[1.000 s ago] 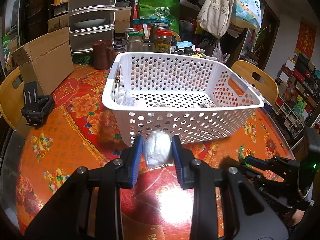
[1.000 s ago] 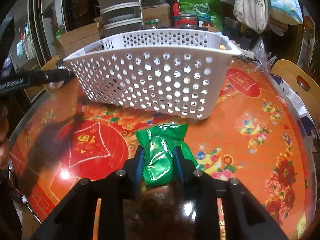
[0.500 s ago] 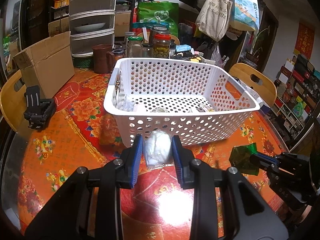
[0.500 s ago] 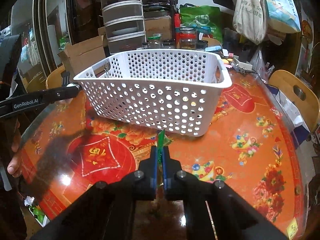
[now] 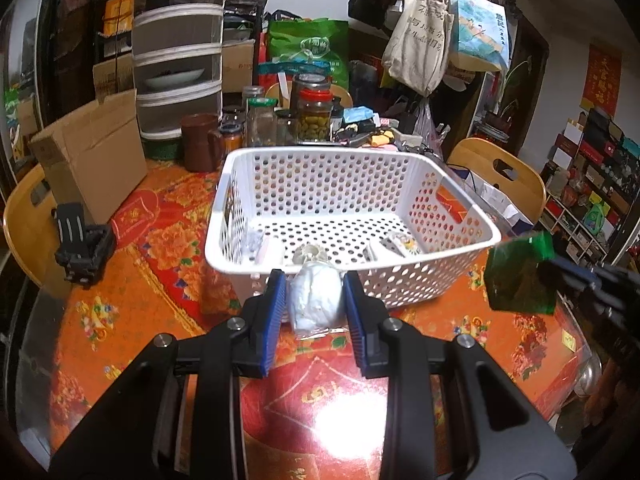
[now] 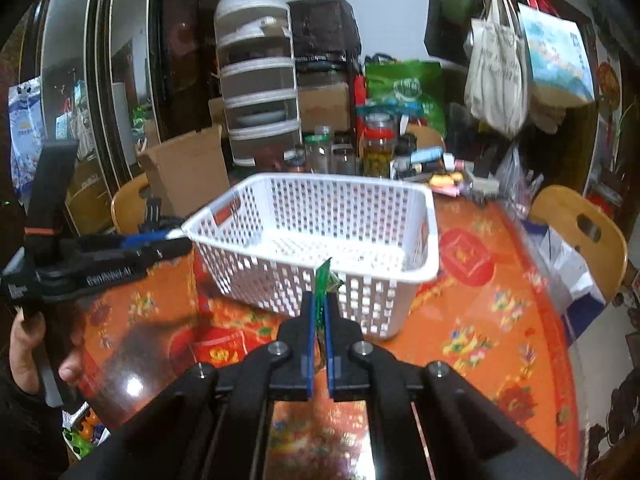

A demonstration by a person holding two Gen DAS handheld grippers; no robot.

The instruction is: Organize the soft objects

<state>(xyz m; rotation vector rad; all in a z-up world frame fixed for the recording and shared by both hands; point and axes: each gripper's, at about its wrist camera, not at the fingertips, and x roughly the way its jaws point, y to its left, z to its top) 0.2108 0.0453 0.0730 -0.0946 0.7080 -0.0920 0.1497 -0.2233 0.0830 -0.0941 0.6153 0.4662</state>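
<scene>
A few small items already lie in the basket (image 5: 352,204); two more are on their way. The left gripper (image 5: 314,304) clenches a white bundle (image 5: 316,300) just before the basket's near rim. The right gripper (image 6: 319,312) pinches a green packet (image 6: 323,286) edge-on, above the desk (image 5: 132,280) near the basket's side wall. Both still need dropping in. Since a second ago, both grippers have risen closer to the basket, and the packet has left the desk.
</scene>
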